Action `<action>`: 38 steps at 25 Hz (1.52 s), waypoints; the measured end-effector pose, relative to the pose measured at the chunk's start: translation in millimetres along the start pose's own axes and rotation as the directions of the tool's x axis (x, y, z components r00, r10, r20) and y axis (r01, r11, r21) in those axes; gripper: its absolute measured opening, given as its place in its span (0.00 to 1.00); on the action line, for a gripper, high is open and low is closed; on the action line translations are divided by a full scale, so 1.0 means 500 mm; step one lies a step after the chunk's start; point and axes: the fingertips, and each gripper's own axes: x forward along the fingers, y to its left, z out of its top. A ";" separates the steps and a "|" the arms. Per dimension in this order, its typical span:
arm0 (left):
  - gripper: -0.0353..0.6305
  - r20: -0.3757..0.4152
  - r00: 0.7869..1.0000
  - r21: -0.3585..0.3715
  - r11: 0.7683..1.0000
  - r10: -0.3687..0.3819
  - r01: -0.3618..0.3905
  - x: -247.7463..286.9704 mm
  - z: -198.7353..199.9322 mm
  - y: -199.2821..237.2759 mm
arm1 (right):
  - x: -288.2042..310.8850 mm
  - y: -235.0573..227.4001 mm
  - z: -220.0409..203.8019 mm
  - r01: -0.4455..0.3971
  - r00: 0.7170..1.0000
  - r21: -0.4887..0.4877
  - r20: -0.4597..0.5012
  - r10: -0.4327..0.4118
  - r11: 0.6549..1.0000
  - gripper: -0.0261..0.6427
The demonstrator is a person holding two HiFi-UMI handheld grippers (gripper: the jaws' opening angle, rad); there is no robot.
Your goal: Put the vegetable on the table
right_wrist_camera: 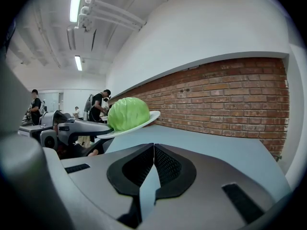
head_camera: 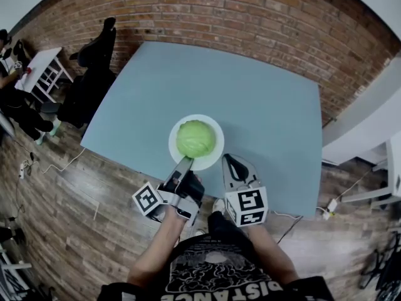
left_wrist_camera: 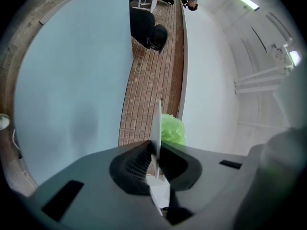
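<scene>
Cabbage sat on a plate, rim clamped by the left gripper at the tabletop's near edge. Right gripper jaws met, empty.

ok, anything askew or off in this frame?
Only the white plate: the left gripper clamps its near rim and it hangs tilted, the edge away from that gripper raised above the blue table, with the cabbage loose on it. The cabbage might roll. Nothing looks spilled or damaged.
</scene>
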 end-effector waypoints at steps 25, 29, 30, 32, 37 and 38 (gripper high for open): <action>0.09 -0.024 0.996 0.018 0.996 0.085 -0.085 0.230 0.018 0.151 | 0.129 -0.218 -0.013 0.026 1.000 0.053 -0.008 -0.026 0.998 0.05; 0.09 -0.049 0.994 0.036 0.995 0.095 -0.093 0.248 0.015 0.180 | 0.141 -0.232 -0.014 0.025 1.000 0.052 -0.010 -0.024 0.998 0.05; 0.10 -0.056 0.993 0.049 0.994 0.104 -0.101 0.251 0.013 0.187 | 0.143 -0.234 -0.014 0.023 1.000 0.052 -0.010 -0.023 0.998 0.05; 0.10 -0.065 0.991 0.060 0.991 0.121 -0.117 0.256 0.009 0.202 | 0.146 -0.240 -0.017 0.021 1.000 0.047 -0.015 -0.021 0.999 0.05; 0.10 -0.087 0.987 0.061 0.990 0.132 -0.127 0.271 0.015 0.229 | 0.164 -0.253 -0.020 0.031 0.999 0.042 -0.017 -0.030 0.999 0.05; 0.10 -0.094 0.986 0.060 0.990 0.136 -0.131 0.272 0.015 0.234 | 0.166 -0.255 -0.022 0.037 0.999 0.043 -0.019 -0.036 0.998 0.05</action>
